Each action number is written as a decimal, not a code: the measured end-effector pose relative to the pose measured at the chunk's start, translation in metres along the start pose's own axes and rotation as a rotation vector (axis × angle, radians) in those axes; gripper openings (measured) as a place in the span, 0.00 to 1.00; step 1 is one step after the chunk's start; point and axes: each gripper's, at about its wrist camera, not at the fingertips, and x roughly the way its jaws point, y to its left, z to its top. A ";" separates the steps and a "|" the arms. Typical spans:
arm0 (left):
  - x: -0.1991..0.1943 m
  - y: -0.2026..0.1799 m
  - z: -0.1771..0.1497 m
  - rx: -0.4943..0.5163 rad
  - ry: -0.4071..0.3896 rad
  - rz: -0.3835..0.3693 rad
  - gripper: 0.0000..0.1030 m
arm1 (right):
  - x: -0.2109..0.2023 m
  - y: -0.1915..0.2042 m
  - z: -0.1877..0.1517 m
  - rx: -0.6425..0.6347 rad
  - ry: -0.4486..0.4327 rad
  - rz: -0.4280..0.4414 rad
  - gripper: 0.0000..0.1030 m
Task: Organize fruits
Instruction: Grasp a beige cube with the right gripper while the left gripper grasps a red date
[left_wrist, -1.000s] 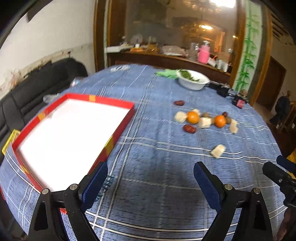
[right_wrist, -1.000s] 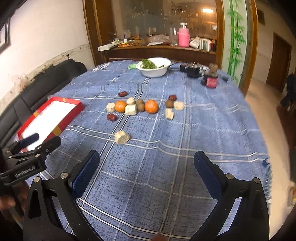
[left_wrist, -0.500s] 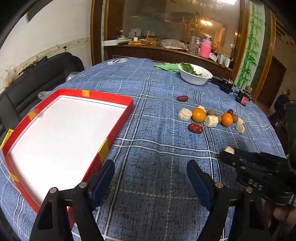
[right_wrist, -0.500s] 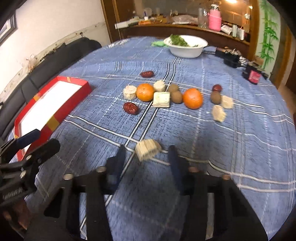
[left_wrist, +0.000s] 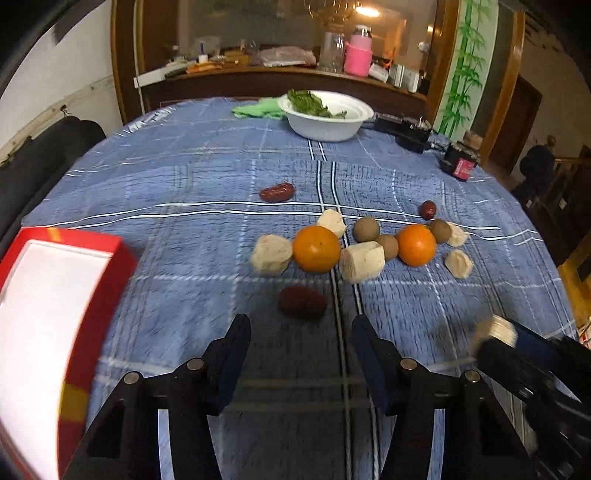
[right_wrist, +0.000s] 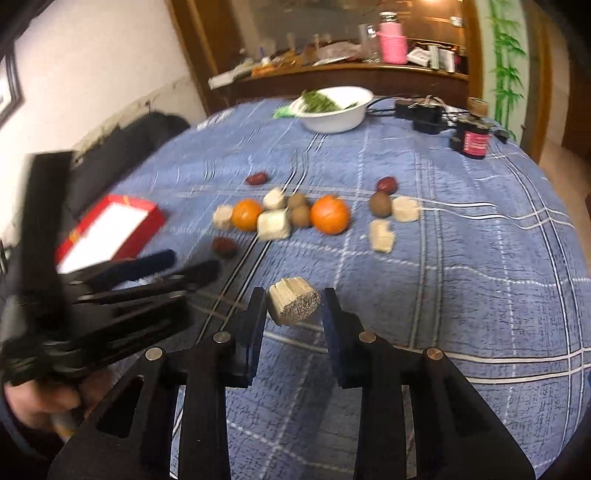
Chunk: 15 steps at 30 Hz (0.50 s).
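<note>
The right gripper (right_wrist: 294, 308) is clenched on a pale fibrous chunk (right_wrist: 293, 301) just above the desk (right_wrist: 461, 295). The left gripper (left_wrist: 300, 341) is closing on nothing, a dark red date (left_wrist: 302, 302) just ahead. Farther off lie oranges (left_wrist: 316, 248), brown fruits and pale chunks; a red box (left_wrist: 51, 314) sits left.

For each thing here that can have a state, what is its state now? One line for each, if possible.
Right hand-held gripper: shut on the pale sugarcane-like chunk.
Left hand-held gripper: jaws closing, nothing between them; a dark red date lies just ahead.
Red box: open, white inside, nothing in it as far as visible.
White bowl: upright, holds green leaves.
Two oranges: whole, unpeeled, on the cloth.
</note>
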 end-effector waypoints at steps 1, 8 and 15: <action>0.006 0.000 0.003 -0.006 0.011 -0.005 0.53 | -0.001 -0.004 0.001 0.014 -0.007 0.006 0.28; 0.018 -0.004 0.008 0.028 -0.021 0.037 0.29 | 0.002 -0.011 0.001 0.046 0.002 0.067 0.28; -0.002 0.001 -0.007 0.017 -0.022 -0.011 0.29 | -0.002 -0.012 0.000 0.053 -0.010 0.077 0.28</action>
